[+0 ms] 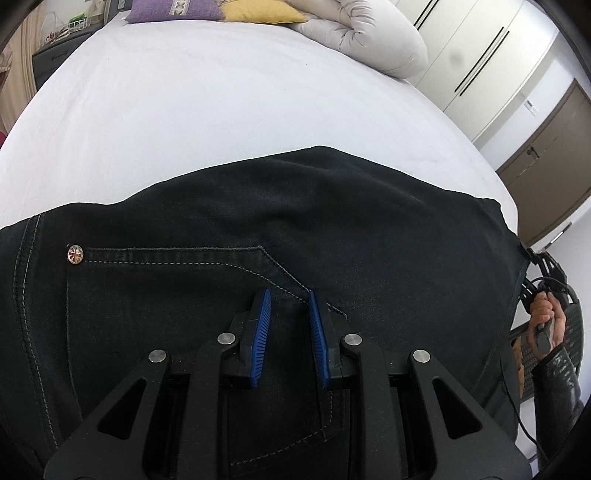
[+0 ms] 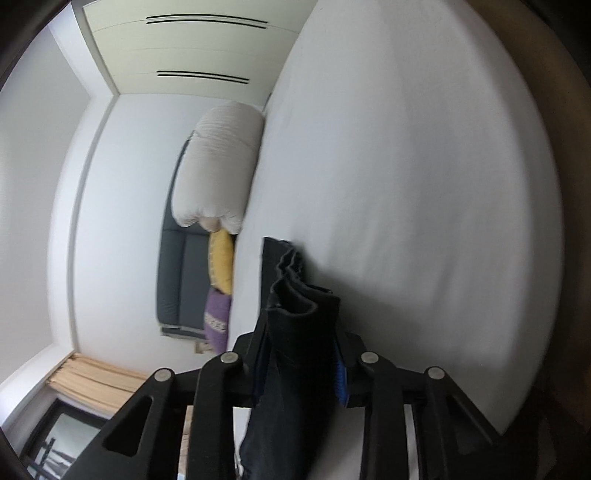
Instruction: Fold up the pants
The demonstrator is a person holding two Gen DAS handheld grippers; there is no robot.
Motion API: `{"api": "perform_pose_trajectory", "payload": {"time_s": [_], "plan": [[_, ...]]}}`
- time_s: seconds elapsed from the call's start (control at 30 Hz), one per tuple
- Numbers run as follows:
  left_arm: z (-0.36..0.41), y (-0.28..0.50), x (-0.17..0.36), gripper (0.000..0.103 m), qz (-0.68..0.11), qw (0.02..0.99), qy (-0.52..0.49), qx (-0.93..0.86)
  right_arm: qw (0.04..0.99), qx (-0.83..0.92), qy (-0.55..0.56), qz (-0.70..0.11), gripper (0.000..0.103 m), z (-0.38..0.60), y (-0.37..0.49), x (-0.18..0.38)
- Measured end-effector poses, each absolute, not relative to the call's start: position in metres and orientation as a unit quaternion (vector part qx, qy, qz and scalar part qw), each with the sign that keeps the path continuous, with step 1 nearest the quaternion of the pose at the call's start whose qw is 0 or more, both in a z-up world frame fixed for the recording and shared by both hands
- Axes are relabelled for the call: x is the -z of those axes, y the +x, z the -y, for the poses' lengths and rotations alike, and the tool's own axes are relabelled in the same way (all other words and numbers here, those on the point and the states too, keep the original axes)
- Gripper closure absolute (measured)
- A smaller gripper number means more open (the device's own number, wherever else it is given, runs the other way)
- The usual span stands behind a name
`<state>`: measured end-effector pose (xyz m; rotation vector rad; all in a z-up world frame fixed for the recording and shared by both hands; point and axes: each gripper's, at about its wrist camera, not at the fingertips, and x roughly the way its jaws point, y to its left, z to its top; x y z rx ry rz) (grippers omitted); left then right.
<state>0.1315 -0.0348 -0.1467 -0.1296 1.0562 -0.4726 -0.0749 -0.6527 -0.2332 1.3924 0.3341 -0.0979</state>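
Note:
Black denim pants [image 1: 295, 221] lie across the white bed [image 1: 221, 103], back pocket and a metal rivet [image 1: 75, 254] facing up. My left gripper [image 1: 290, 304] hovers over the pocket seam with its blue pads [image 1: 262, 321] apart and nothing between them. My right gripper [image 2: 301, 332] is shut on a bunched fold of the pants [image 2: 295, 354] and holds it off the bed's right edge, with the view rolled sideways. The hand on the right gripper shows in the left wrist view [image 1: 546, 317].
A rolled white duvet [image 1: 369, 33], a yellow cushion [image 1: 258, 11] and a purple cushion [image 1: 173, 9] lie at the head of the bed. White wardrobes [image 1: 480, 62] and a brown door [image 1: 554, 155] stand to the right.

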Motion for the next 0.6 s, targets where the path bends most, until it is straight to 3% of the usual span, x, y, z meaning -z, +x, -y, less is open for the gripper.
{"api": "perform_pose_trajectory", "payload": {"time_s": [0.03,0.17,0.4,0.6], "plan": [[0.034,0.132,0.147,0.082,-0.499,0.835,-0.063,0.224,0.750,0.035,0.643,-0.153,0.071,0.653,-0.070,0.239],[0.017,0.133,0.143,0.082,-0.502,0.832,-0.075,0.226,0.749,0.045,0.641,-0.162,0.092,0.653,-0.066,0.243],[0.004,0.137,0.149,0.082,-0.506,0.826,-0.099,0.230,0.749,0.075,0.636,-0.169,0.097,0.653,-0.069,0.232],[-0.003,0.137,0.153,0.082,-0.503,0.825,-0.113,0.232,0.806,0.099,0.546,-0.208,0.097,0.623,-0.049,0.162]]}}
